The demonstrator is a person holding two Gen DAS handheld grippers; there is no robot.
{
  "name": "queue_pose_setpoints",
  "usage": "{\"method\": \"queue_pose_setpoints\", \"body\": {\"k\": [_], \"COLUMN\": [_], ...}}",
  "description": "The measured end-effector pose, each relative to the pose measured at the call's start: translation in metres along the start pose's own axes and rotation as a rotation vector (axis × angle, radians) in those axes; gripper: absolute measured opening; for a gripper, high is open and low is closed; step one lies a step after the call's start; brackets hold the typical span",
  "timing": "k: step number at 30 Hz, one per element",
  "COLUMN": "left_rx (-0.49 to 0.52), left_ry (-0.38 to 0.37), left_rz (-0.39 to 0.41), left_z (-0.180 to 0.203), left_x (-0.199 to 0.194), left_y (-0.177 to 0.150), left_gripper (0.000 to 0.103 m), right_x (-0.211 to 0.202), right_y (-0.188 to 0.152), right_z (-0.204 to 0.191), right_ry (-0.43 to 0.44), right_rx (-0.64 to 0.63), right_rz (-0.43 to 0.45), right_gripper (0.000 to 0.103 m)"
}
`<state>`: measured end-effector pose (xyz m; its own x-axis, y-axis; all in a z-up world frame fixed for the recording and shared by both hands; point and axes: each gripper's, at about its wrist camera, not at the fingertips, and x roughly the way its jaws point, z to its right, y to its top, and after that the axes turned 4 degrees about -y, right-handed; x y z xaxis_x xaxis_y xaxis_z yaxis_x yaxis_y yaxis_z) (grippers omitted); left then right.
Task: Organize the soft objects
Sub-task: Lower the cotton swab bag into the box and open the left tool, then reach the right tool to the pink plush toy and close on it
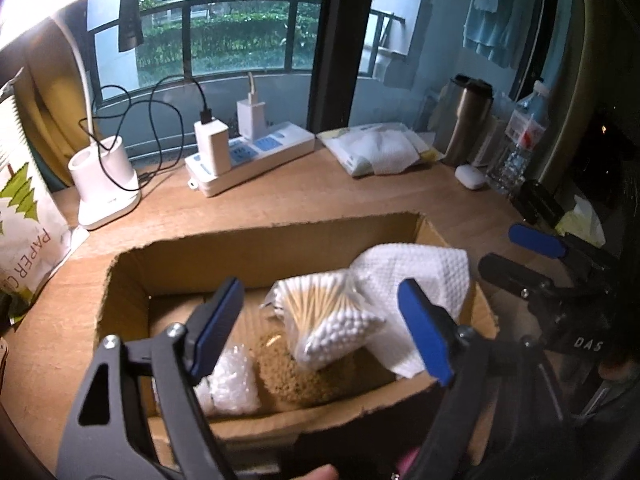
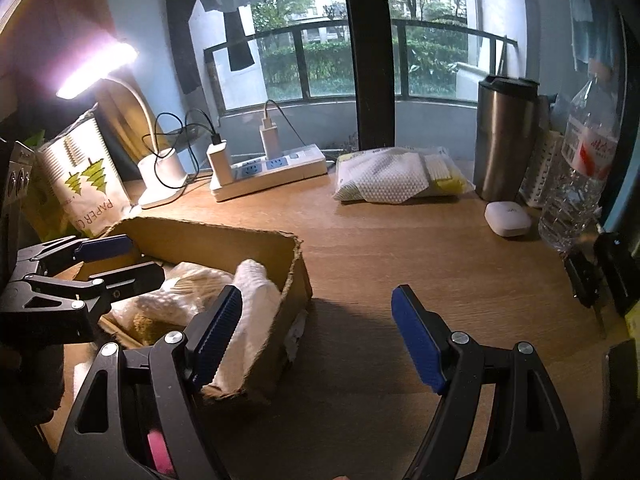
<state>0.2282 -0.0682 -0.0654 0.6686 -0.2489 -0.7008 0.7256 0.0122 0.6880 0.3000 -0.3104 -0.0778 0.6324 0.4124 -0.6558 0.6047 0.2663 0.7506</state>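
Observation:
A cardboard box point(image 1: 132, 280) sits on the wooden desk. Inside it lie a bag of cotton swabs point(image 1: 328, 316), a white textured cloth point(image 1: 424, 276), a brown scrubby pad point(image 1: 296, 376) and a clear bubble-wrap piece point(image 1: 232, 380). My left gripper point(image 1: 324, 332) is open and empty, hovering over the box above the swab bag. My right gripper point(image 2: 320, 336) is open and empty, just right of the box point(image 2: 296, 276), above bare desk. The cloth point(image 2: 248, 312) drapes over the box's right wall. The right gripper also shows in the left wrist view point(image 1: 520, 252).
A pack of white cloths point(image 2: 392, 180) lies at the back of the desk. A power strip point(image 2: 272, 172), a lamp base point(image 2: 160, 180), a paper bag point(image 2: 80, 184), a steel tumbler point(image 2: 504, 136), a water bottle point(image 2: 580, 168) and an earbud case point(image 2: 506, 218) line the back and sides.

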Motion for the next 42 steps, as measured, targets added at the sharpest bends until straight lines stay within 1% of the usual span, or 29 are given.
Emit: {"method": "queue_pose_setpoints", "body": {"k": [8, 19, 31, 42], "left_rx": [-0.004, -0.017, -0.039, -0.067], "left_ry": [-0.011, -0.027, -0.028, -0.037], "left_rz": [0.058, 0.108, 0.127, 0.109], "left_z": [-0.005, -0.014, -0.028, -0.038], "left_x": [-0.036, -0.077, -0.107, -0.113], "left_y": [-0.011, -0.036, -0.067, -0.099], "left_gripper": [0.081, 0.081, 0.081, 0.081], "right_x": [-0.025, -0.055, -0.068, -0.068], "right_y": [-0.004, -0.013, -0.031, -0.054], "right_z": [-0.022, -0.059, -0.09, -0.108], "right_ry": [-0.002, 0.01, 0.016, 0.016], "right_rx": [-0.018, -0.062, -0.091, -0.107], "right_rz": [0.026, 0.05, 0.037, -0.003], "right_gripper": [0.08, 0.08, 0.08, 0.08]}}
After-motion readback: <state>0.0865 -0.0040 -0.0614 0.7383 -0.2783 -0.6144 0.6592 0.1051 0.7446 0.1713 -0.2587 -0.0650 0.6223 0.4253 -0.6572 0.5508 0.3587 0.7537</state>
